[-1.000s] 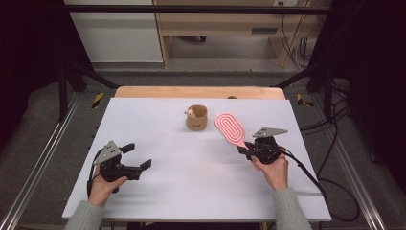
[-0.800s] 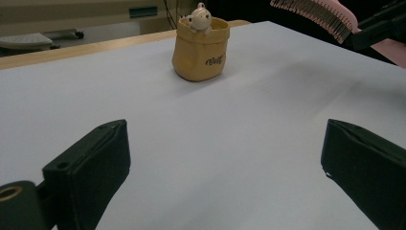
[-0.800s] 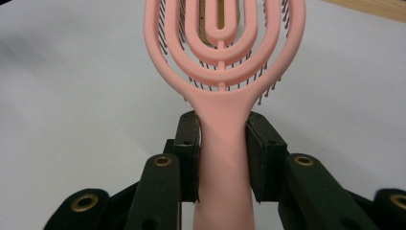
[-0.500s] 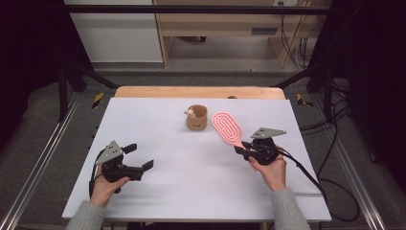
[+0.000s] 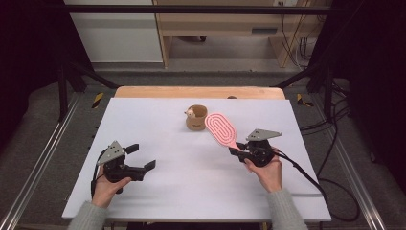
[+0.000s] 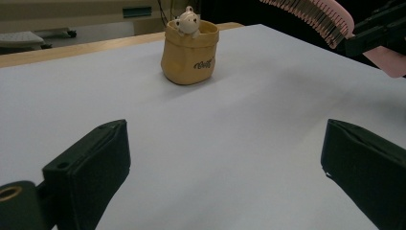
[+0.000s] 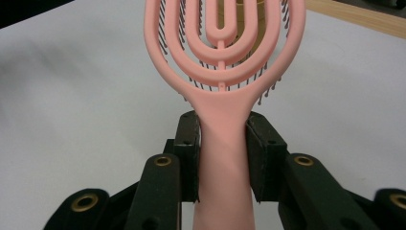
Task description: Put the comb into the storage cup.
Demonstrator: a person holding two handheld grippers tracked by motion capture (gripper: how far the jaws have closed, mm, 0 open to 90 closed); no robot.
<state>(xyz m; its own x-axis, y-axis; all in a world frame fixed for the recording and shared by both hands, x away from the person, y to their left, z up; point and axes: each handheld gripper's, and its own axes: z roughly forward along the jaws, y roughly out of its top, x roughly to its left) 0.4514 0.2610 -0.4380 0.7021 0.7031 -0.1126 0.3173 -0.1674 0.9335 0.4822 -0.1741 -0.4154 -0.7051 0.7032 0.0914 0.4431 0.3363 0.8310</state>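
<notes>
While the right claw (image 7: 222,158) grips the pink brush (image 5: 221,129), its head seemingly overlaps the cup (image 5: 196,118).

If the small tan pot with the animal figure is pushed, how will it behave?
The small tan pot with the animal figure looks squat and wide-based, so it would probably slide on the white table rather than tip. It seems ceramic, likely fragile.
</notes>
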